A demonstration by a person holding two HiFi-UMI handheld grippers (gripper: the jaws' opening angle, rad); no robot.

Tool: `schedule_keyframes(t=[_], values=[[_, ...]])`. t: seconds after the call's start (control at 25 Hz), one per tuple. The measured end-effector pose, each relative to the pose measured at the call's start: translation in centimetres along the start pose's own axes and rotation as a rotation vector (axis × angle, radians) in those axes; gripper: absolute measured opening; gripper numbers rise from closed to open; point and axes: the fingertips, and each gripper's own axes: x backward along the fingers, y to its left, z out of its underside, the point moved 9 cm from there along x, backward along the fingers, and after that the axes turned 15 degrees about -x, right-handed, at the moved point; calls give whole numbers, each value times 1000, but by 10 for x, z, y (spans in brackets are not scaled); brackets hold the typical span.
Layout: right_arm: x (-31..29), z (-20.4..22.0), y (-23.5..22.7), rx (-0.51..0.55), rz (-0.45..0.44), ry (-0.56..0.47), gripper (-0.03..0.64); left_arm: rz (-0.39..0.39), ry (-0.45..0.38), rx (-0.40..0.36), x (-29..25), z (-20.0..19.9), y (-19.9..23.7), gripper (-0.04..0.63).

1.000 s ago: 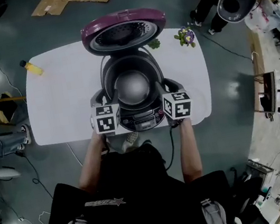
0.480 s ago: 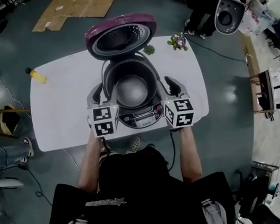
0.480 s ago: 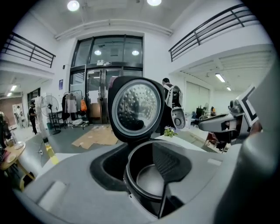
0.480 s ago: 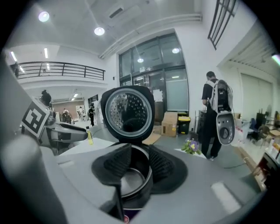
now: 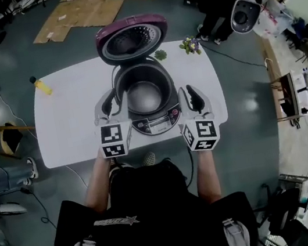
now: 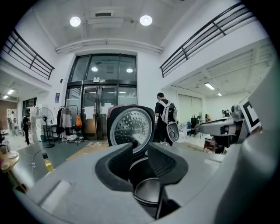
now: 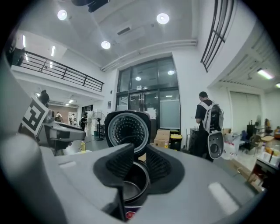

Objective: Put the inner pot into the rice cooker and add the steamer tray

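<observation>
The inner pot [image 5: 145, 96] sits in the rice cooker [image 5: 155, 124] — between left gripper [image 5: 109, 105] and right gripper [image 5: 192, 98], untouched; their slightly parted jaws have just been closing, empty.

A yellow bottle [image 5: 40, 86] sits near the far left corner of a white table [image 5: 66, 126], with a small bunch of flowers [image 5: 190, 44] at its far right edge. Flattened cardboard [image 5: 79, 15] lies on the floor beyond, near a standing person wearing a backpack [image 6: 162, 114].
</observation>
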Motion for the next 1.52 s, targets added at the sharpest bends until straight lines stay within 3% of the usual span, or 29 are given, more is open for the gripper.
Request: schedule_keyframes(t=[0.12, 0.28, 0.4, 0.92, 1.24, 1.52], values=[[11, 3, 6, -6, 8, -28, 71, -7, -2, -13, 9, 4, -1, 64], [18, 4, 10, 2, 21, -49, 11, -19, -5, -14, 15, 3, -2, 26], [20, 7, 11, 9, 12, -45, 6, -25, -1, -21, 20, 4, -4, 11], [34, 5, 34, -1, 3, -49, 6, 20, -24, -21, 39, 2, -3, 11], [67, 8, 58, 0, 57, -59, 6, 73, -53, -22, 65, 2, -2, 11], [115, 19, 69, -4, 145, -76, 6, 164, -89, -31, 88, 3, -20, 11]])
